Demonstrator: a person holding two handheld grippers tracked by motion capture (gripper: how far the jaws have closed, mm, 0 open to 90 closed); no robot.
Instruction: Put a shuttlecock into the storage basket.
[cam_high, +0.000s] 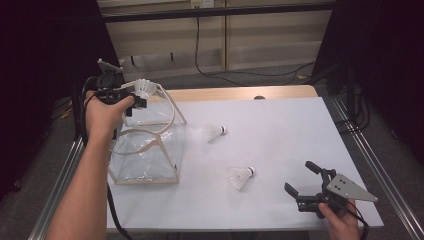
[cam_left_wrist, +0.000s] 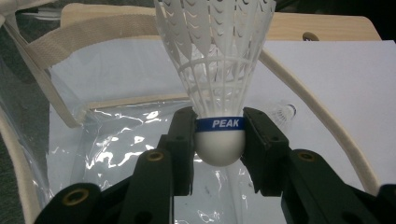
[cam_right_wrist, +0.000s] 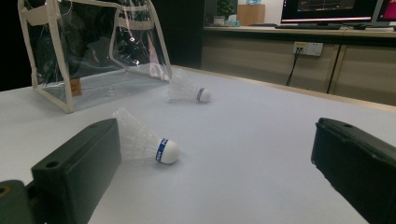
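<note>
We've got the left tongs (cam_left_wrist: 219, 140) clamped on the feather-light white plastic shuttlecock (cam_left_wrist: 215, 60)'s firm cork, right tongs (cam_high: 306, 181) apart.

You are working at a white table (cam_high: 280, 150) whose far edge shows a pale wooden strip (cam_high: 240, 93), with metal rails (cam_high: 372, 165) running along both sides. Beyond it, grey floor (cam_high: 240, 75) meets light wood-panelled cabinets (cam_high: 270, 35), and a black cable (cam_high: 199, 50) hangs down from a wall socket (cam_high: 202, 3). Dark curtains (cam_high: 45, 60) close off both sides. In your right gripper view, a lit monitor (cam_right_wrist: 329, 10) stands on the counter (cam_right_wrist: 299, 30) above another socket (cam_right_wrist: 308, 48).
</note>
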